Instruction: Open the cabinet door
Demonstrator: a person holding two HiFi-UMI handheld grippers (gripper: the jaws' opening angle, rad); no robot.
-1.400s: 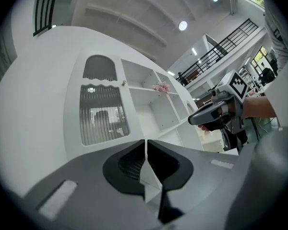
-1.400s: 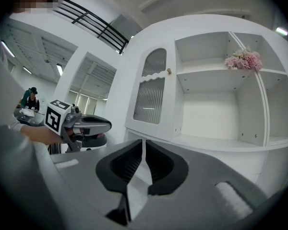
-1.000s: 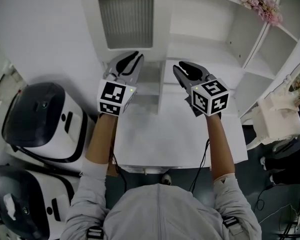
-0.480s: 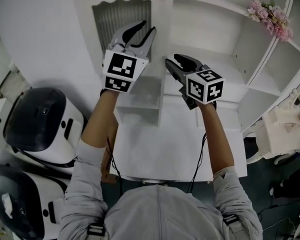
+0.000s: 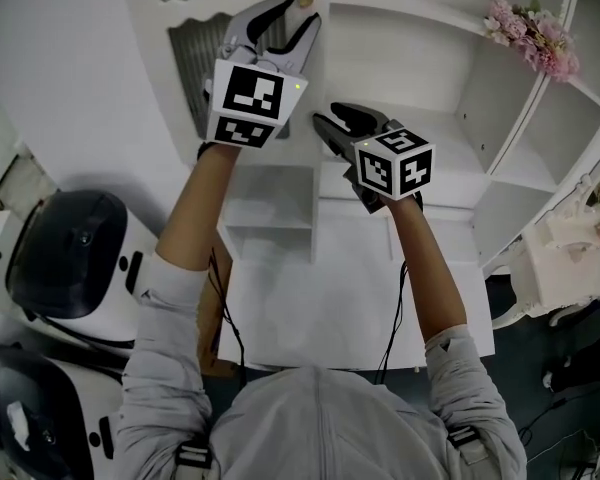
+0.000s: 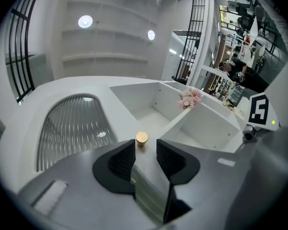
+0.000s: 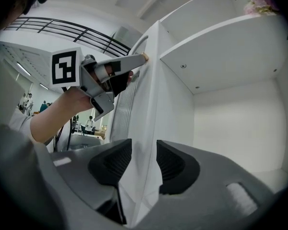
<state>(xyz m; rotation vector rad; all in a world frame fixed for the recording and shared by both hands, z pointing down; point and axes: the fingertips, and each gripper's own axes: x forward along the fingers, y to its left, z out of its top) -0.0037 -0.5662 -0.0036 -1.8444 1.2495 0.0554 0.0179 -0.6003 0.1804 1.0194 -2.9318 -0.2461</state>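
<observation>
Jaws of the left gripper (image 6: 145, 147) are spreading, and the pads touch nothing. The thin edge of the door (image 6: 72, 128) runs up between them, and the small gold knob (image 6: 142, 138) sits just past the tips, right in the gap. The right gripper (image 7: 144, 150) is lower down on the same door. Its jaws are opening too, with the white edge passing between the pads and clear of both, as far as I can judge from this angle. The door has a ribbed glass panel with an arched top. It stands swung out from the cabinet (image 5: 420, 78) with its free edge facing the person, so the bare white shelves behind it show. From the right gripper view the left gripper is up near the top of the door, close to the knob. A bunch of pink flowers (image 5: 530, 23) sits on an upper shelf to the right. A white table (image 5: 330, 298) stands below both arms.
</observation>
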